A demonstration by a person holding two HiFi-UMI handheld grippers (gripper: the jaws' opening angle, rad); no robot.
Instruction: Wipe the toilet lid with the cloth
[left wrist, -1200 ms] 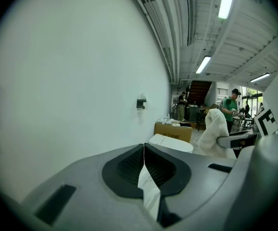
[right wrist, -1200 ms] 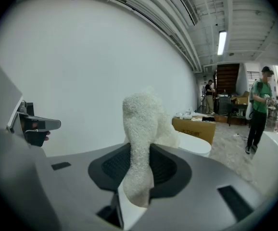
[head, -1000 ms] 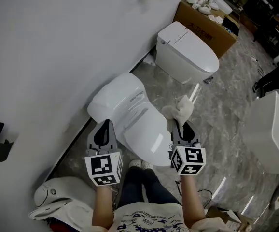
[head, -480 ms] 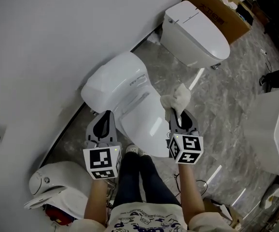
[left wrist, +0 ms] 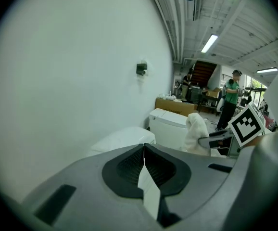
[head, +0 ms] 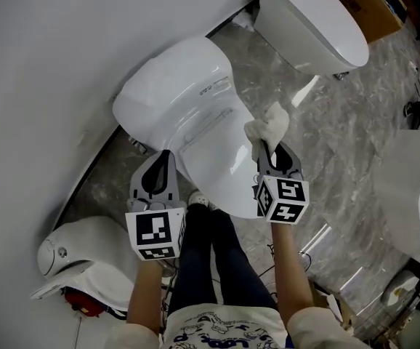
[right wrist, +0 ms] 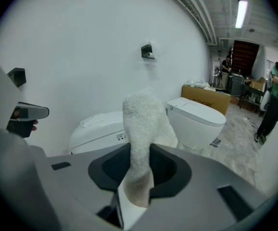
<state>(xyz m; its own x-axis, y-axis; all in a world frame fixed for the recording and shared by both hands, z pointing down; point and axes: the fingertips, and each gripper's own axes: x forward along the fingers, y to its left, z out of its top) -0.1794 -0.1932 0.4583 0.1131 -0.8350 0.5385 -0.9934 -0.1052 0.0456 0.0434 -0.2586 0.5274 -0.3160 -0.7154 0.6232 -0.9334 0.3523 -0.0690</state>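
Although my right gripper point(head: 272, 150) is pinching the cloth point(head: 269, 127), with the white wad standing up out of its jaws, I judge the wiping has not started. The cloth hangs in the air by the three o'clock edge of the toilet lid point(head: 213, 155), which lies closed. My left gripper point(head: 160, 167), pressed together on nothing, hovers at the lid's eight o'clock. The whole wipe is left to do.

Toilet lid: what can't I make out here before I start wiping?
- Right gripper view: the cloth and the right gripper cover most of the toilet lid.
- Left gripper view: the left gripper hides the lid's front.
- Head view: whether the cloth touches the lid is unclear; any stains are too small.
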